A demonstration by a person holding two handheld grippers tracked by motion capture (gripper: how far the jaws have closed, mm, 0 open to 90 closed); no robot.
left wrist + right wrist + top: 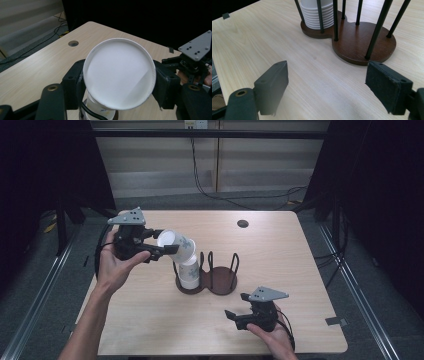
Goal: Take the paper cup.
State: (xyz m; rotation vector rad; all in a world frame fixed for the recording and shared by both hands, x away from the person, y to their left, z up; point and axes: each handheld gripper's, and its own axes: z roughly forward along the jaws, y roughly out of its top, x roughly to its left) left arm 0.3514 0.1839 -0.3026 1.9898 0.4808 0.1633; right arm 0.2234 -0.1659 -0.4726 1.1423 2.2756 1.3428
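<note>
My left gripper point(161, 247) is shut on a white paper cup point(175, 245) with a grey pattern, held tilted above the table's left middle; its round rim point(118, 72) faces the left gripper view's camera between the two jaws. Right below it a stack of matching cups point(189, 272) stands upside down in the left bay of a dark wooden two-bay holder point(220, 282) with black upright rods. My right gripper point(236, 306) rests open near the front right, nothing between its pads point(274, 82). The holder base point(359, 42) and the stack's rims point(314, 18) lie ahead of it.
The light wooden table point(280, 250) has a round cable hole point(243, 223) at the back. The holder's right bay point(225, 276) holds no cups. Dark curtains flank the table and cables run over the floor behind it.
</note>
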